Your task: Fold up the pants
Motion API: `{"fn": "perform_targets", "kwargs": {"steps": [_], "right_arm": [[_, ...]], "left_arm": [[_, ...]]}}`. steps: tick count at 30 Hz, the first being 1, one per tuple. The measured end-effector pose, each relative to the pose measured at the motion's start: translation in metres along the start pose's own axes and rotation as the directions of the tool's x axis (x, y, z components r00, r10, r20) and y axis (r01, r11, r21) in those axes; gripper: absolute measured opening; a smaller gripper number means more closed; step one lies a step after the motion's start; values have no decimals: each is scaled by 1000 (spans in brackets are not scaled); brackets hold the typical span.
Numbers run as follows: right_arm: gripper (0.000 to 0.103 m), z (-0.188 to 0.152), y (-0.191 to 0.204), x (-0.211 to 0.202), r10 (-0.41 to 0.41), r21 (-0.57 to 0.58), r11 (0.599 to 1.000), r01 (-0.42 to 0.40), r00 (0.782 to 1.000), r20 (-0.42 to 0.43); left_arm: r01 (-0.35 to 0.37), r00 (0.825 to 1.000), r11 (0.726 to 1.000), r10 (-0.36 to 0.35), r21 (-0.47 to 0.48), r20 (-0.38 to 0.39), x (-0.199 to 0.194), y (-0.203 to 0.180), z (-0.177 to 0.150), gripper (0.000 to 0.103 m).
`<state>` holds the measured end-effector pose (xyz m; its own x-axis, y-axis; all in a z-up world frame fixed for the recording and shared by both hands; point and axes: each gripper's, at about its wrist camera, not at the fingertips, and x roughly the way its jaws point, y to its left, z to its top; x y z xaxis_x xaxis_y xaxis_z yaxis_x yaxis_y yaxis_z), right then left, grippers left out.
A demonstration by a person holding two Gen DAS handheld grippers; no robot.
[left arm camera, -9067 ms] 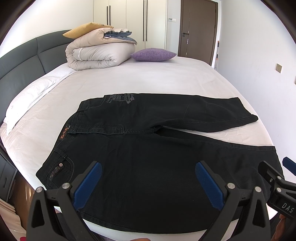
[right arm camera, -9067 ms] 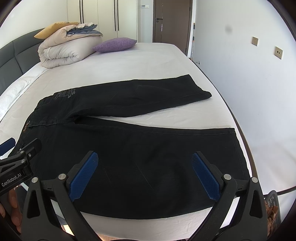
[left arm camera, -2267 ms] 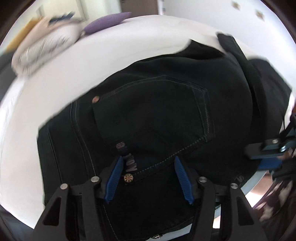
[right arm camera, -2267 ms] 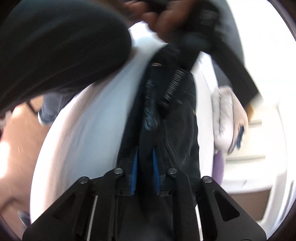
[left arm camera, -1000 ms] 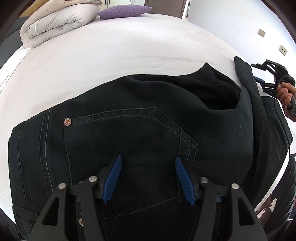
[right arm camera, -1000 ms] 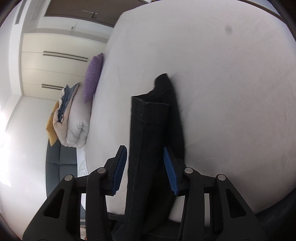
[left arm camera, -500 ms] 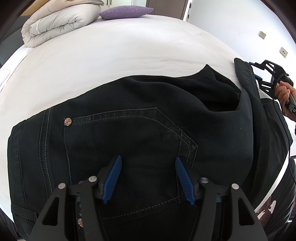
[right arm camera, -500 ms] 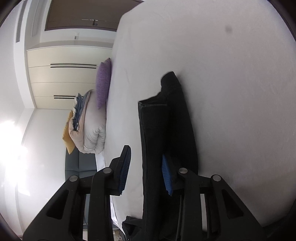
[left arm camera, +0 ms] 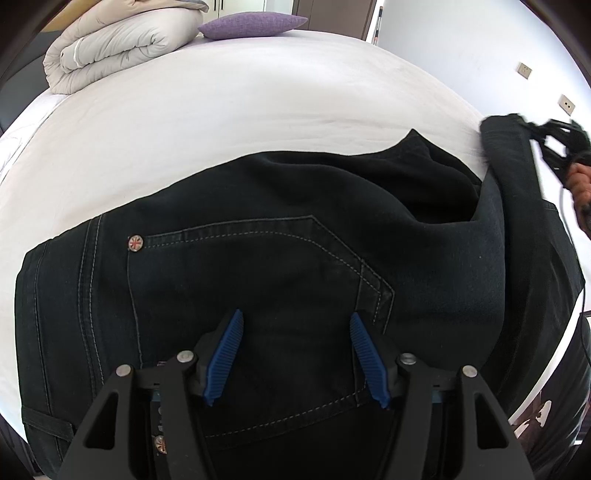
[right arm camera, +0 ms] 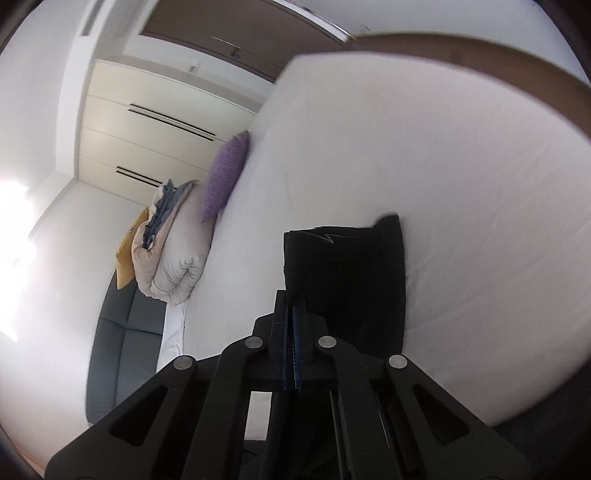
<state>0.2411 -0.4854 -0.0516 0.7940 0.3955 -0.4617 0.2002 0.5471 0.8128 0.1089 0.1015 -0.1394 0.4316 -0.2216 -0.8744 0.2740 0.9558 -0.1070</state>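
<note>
Black jeans [left arm camera: 258, 258] lie folded lengthwise on the white bed [left arm camera: 221, 110], back pocket up. My left gripper [left arm camera: 295, 315] stands open over the pocket area, its blue pads wide apart and nothing pinched between them. At the far right the leg end [left arm camera: 502, 147] is lifted off the sheet, held by my right gripper [left arm camera: 546, 133], which is blurred there, with a hand [left arm camera: 580, 181] behind it. In the right wrist view the right gripper [right arm camera: 291, 306] has its pads pressed together on the edge of the leg end [right arm camera: 351, 277].
A rolled beige duvet [left arm camera: 118, 44] and a purple pillow [left arm camera: 251, 24] sit at the head of the bed. White wardrobe doors [right arm camera: 147, 129] and a grey headboard [right arm camera: 125, 332] lie beyond. The bed edge runs close by at the lower right [left arm camera: 546, 380].
The right gripper's jaws have closed on the leg end, and that gripper has risen and rolled. The left gripper and the waist part of the jeans have stayed put.
</note>
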Motion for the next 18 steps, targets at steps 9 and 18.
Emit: {"fn": "perform_targets", "kwargs": {"steps": [9, 18], "right_arm": [[1, -37, -14, -161, -96, -3, 995, 97, 987, 130], [1, -133, -99, -238, -257, 193, 953, 234, 961, 104]], "left_arm": [[9, 1000, 1000, -9, 11, -8, 0, 3, 1, 64], [7, 1000, 1000, -6, 21, -26, 1, 1, 4, 64]]}}
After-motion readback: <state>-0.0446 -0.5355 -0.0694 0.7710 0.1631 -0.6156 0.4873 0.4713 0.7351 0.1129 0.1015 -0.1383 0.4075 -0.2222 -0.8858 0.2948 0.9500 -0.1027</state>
